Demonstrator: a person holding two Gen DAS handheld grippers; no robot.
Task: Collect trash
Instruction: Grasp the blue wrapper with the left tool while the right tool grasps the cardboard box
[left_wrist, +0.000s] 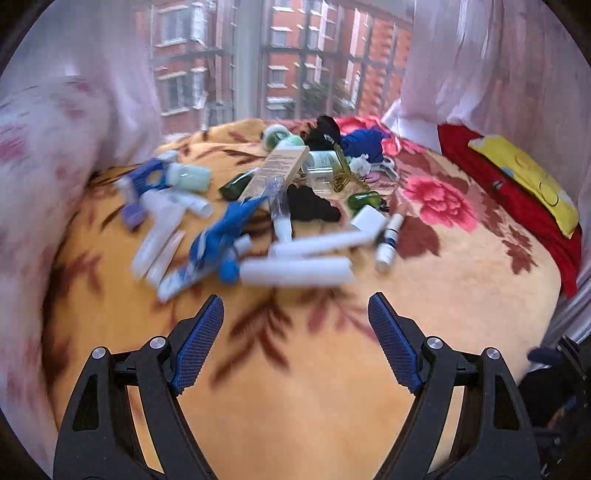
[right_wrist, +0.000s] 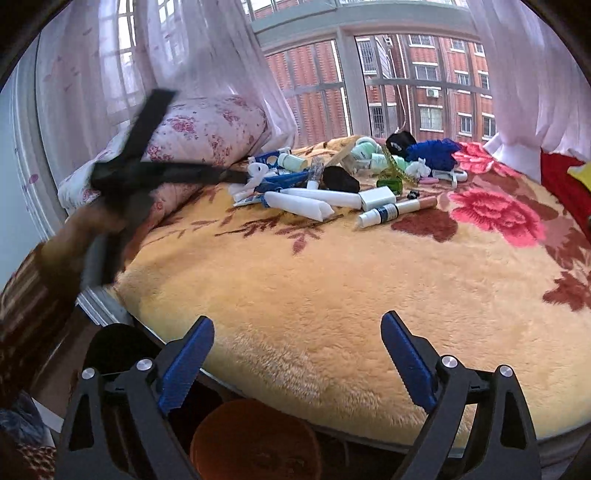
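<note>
Blue-padded fingers of the left gripper stand spread wide at the bottom of the left wrist view, pinching nothing, above a yellow floral blanket. Just beyond them, mid-frame, lies the trash pile: a white tube nearest, a second white tube behind it, a small blue-banded bottle to the right, and blurred blue packaging to the left. In the right wrist view the right gripper is likewise spread and empty at the bottom, over the blanket's near edge. An orange bin sits below that edge. The left gripper appears blurred at upper left, before a floral pillow.
</note>
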